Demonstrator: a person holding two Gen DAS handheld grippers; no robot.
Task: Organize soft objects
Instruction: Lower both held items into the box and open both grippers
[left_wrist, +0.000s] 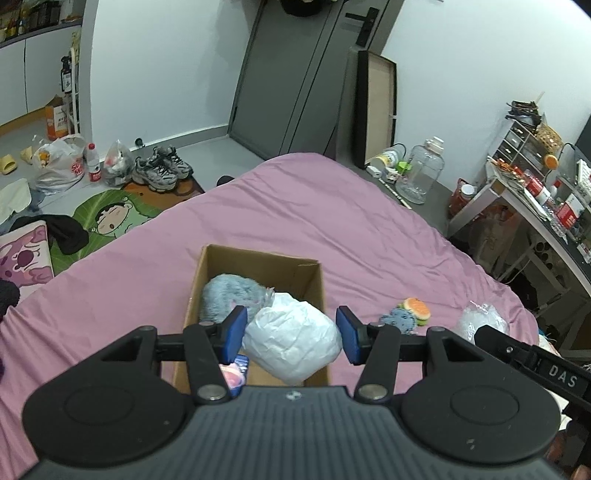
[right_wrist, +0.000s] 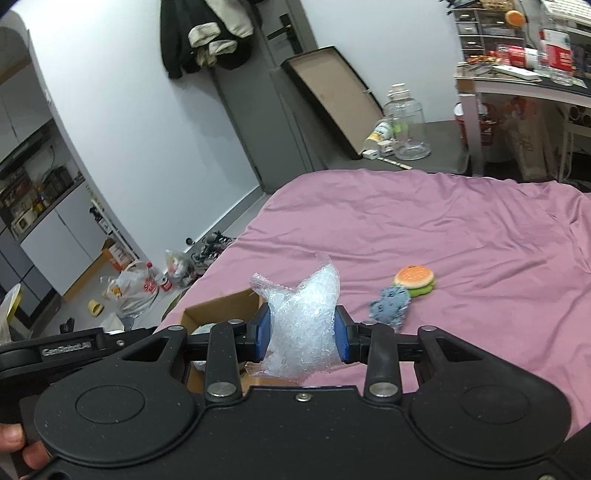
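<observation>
A cardboard box (left_wrist: 314, 280) sits on the pink bed. In it lie a blue-grey fluffy toy (left_wrist: 231, 295), a white soft bundle (left_wrist: 295, 338) and a pink-and-blue item (left_wrist: 234, 373). My left gripper (left_wrist: 291, 334) is open, its pads on either side of the white bundle just above the box. My right gripper (right_wrist: 301, 332) is shut on a clear bag of bubble wrap (right_wrist: 303, 314), held above the bed next to the box (right_wrist: 221, 306); the bag also shows in the left wrist view (left_wrist: 480, 321). A burger plush (right_wrist: 414, 280) and a blue knitted toy (right_wrist: 389, 306) lie on the bed.
The pink bed sheet (left_wrist: 332, 229) reaches far and right. Shoes (left_wrist: 162, 170), plastic bags (left_wrist: 59, 162) and a cartoon mat (left_wrist: 110, 218) lie on the floor at left. A cluttered desk (left_wrist: 535, 195) and a large clear jar (left_wrist: 421, 170) stand at right.
</observation>
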